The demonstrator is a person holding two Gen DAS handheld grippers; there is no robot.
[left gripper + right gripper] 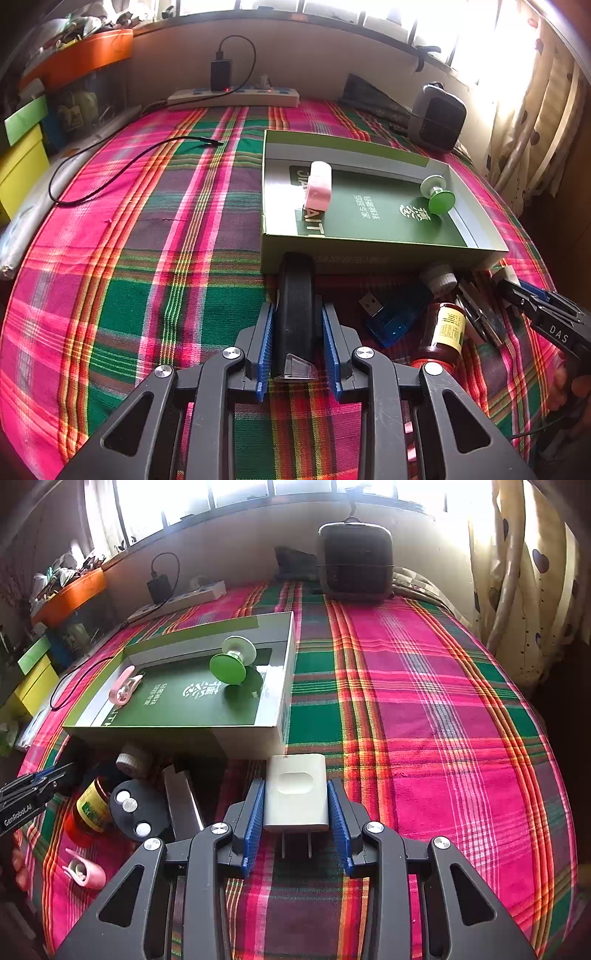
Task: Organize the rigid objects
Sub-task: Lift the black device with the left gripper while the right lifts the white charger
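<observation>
Grippers both loaded, both aimed at twelve o'clock toward green box (373, 254). Left gripper (298, 343) clamped on black oblong object (295, 306), blue pads pressing its flanks, long axis in line with the fingers, far end just short of the box's near wall; probably held that way to slide over the rim. Right gripper (296, 819) closed on white plug adapter (295, 794), prongs toward the camera, flat body toward the box corner at eleven o'clock. Already inside the box: pink clip (318, 186) at its nine o'clock side, green suction holder (439, 194) at three o'clock. Waiting on plaid cloth (147, 258) between the grippers: amber jar (445, 332), blue USB stick (395, 317), white-capped bottle (439, 278), metal clip (480, 317). Likely next: lift over the wall, release inside.
</observation>
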